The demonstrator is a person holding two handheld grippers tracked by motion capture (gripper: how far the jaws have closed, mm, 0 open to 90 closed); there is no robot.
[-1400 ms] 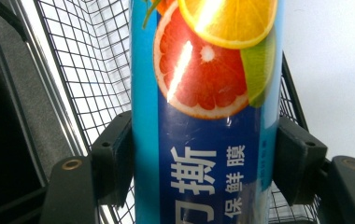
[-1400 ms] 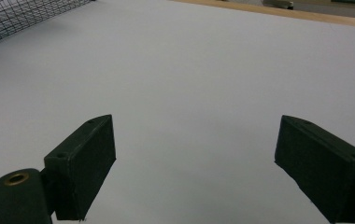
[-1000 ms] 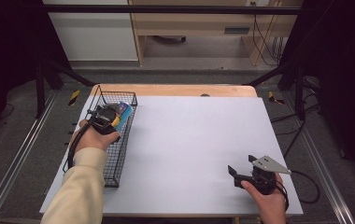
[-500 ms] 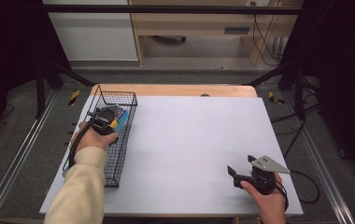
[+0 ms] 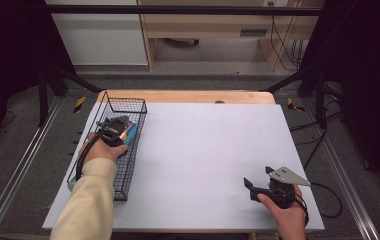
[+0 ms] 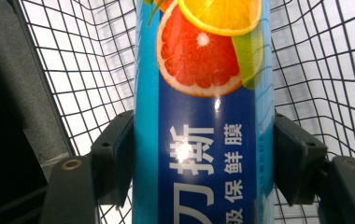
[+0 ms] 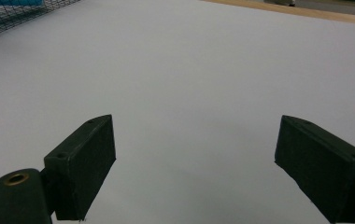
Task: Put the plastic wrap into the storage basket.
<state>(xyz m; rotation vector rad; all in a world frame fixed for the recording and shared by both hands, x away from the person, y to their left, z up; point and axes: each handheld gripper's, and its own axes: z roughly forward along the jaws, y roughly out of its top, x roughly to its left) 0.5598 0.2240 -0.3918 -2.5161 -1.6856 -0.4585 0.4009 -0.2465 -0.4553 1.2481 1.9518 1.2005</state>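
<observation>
The left gripper (image 6: 203,154) is clamped on a blue cling-film box (image 6: 203,116) printed with citrus slices, both black pads pressed against its long sides, and in the high view the box (image 5: 129,131) sits down inside the black wire basket (image 5: 133,165) at the worktop's left edge. The mesh walls rise close on either side of the jaws, so room there is tight, and the basket runs lengthwise along that edge with its far end near the wooden strip (image 5: 188,96) at the back. The white worktop (image 5: 203,160) between the basket and the right gripper (image 5: 256,186) lies bare and wide. The right gripper (image 7: 194,163) rests near the front right corner, jaws spread wide with nothing between them, its cable (image 5: 328,200) looping toward the right edge
</observation>
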